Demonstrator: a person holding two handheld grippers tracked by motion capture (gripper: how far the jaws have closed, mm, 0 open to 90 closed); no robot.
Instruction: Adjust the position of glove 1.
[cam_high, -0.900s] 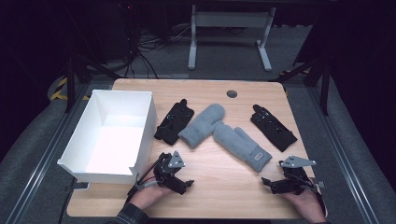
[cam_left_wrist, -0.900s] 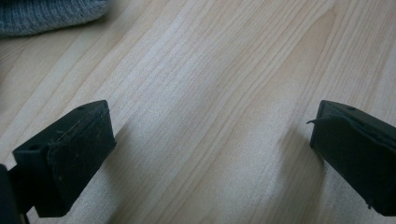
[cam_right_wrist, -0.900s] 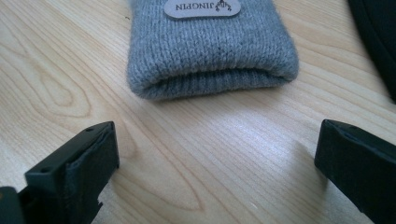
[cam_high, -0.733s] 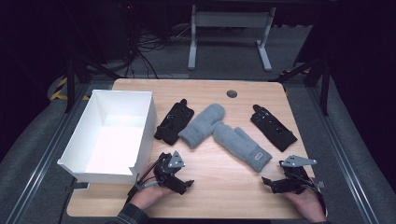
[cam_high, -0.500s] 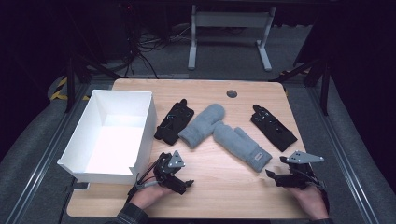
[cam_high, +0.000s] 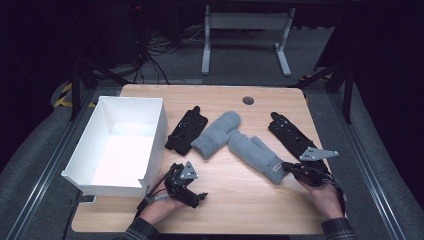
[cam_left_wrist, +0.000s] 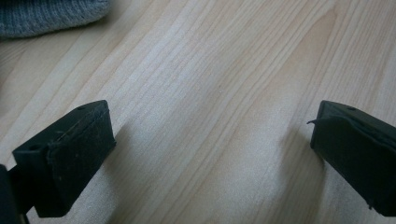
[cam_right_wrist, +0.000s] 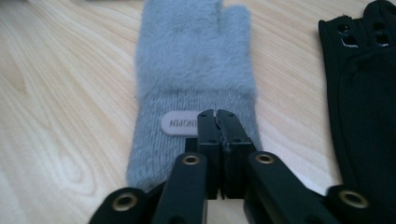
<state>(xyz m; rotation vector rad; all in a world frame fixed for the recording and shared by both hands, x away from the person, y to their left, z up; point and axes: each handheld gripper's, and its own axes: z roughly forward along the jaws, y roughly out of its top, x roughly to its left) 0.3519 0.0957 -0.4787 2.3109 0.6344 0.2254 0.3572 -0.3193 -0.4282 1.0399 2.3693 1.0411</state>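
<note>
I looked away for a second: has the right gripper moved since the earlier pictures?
Yes. The right gripper has slid up the table and slightly left, from the front edge to the cuff of the nearer grey mitten. Its jaws are shut.

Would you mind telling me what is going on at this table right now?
A person holds a gripper in each hand at a wooden table. The right gripper, jaws shut, is at the cuff of a grey mitten; whether it grips the cuff cannot be told. The left gripper hovers open over bare wood beside a white box. A second grey mitten and two black gloves lie on the table.
</note>
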